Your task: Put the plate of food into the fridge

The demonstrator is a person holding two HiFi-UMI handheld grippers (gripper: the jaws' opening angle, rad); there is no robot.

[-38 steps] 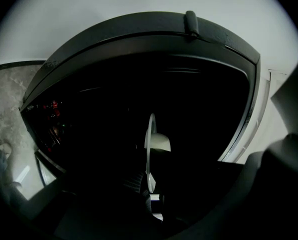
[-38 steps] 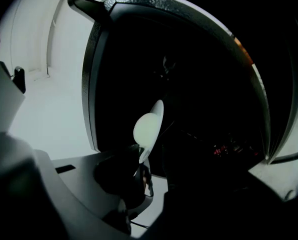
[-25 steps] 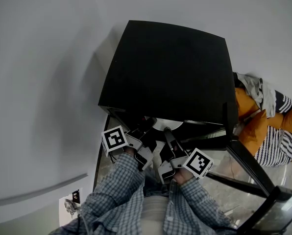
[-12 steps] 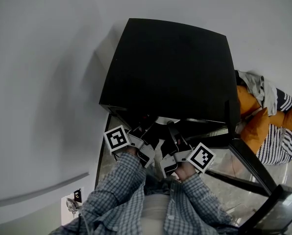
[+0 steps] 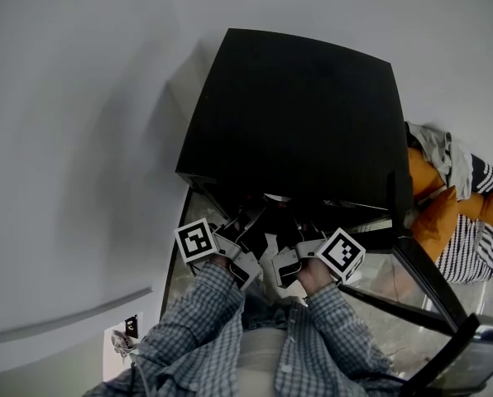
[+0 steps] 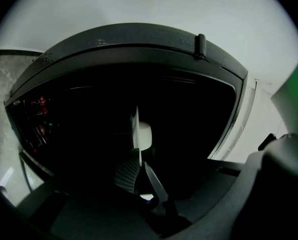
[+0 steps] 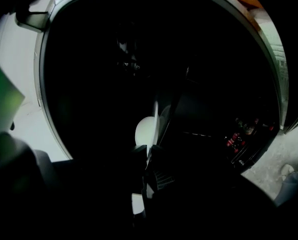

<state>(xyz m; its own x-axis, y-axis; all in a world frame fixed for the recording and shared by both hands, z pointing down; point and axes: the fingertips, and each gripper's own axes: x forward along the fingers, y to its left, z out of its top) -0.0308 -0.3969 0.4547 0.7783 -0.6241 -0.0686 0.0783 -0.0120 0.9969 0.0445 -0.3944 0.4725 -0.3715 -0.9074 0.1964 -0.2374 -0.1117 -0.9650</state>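
Observation:
A black mini fridge (image 5: 296, 114) stands open in front of me, its inside dark. Both grippers reach in under its top. The left gripper (image 5: 248, 226) and the right gripper (image 5: 300, 240) each grip one side of a white plate. In the left gripper view the plate (image 6: 135, 126) shows edge-on, with a pale piece of food (image 6: 145, 135) on it and the left gripper (image 6: 136, 166) shut on its rim. The right gripper view shows the same plate (image 7: 154, 119) and food (image 7: 142, 131), with the right gripper (image 7: 148, 156) shut on the rim. The fridge top hides the plate in the head view.
The fridge's glass door (image 5: 420, 284) swings open to the right. Red bottles (image 7: 235, 136) sit on a rack inside. Orange and striped fabric (image 5: 453, 213) lies at the right. A white wall runs behind and to the left, with a socket (image 5: 124, 336) low down.
Both grippers have pushed forward into the fridge. The white sliver of plate seen earlier has gone under the fridge top. The view has shifted slightly.

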